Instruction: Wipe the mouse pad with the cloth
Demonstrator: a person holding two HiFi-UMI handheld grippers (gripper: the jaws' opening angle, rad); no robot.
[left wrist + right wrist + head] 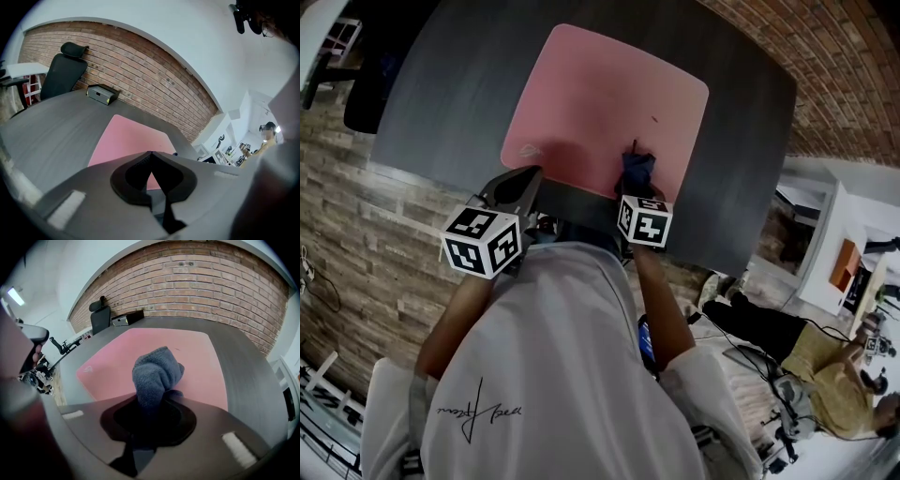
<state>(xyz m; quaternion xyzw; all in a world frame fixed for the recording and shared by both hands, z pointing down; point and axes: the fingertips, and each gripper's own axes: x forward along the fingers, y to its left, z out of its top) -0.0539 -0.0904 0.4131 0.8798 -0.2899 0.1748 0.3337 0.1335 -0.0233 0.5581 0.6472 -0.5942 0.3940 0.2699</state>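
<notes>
In the head view the pink mouse pad (605,103) lies on the grey table (441,103). The right gripper (635,161) holds the blue cloth (639,173) at the pad's near edge, and the left gripper (530,175) is by its near corner. The left gripper view shows jaws pressed together on nothing, with a black chair (63,70) and a black box (102,93) far behind. The right gripper view shows jaws squeezing the cloth.

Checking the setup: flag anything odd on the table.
One small dark mark on the pink pad, right of its middle in the head view; whether stain or crumb, I cannot tell. Nothing else stands out.
</notes>
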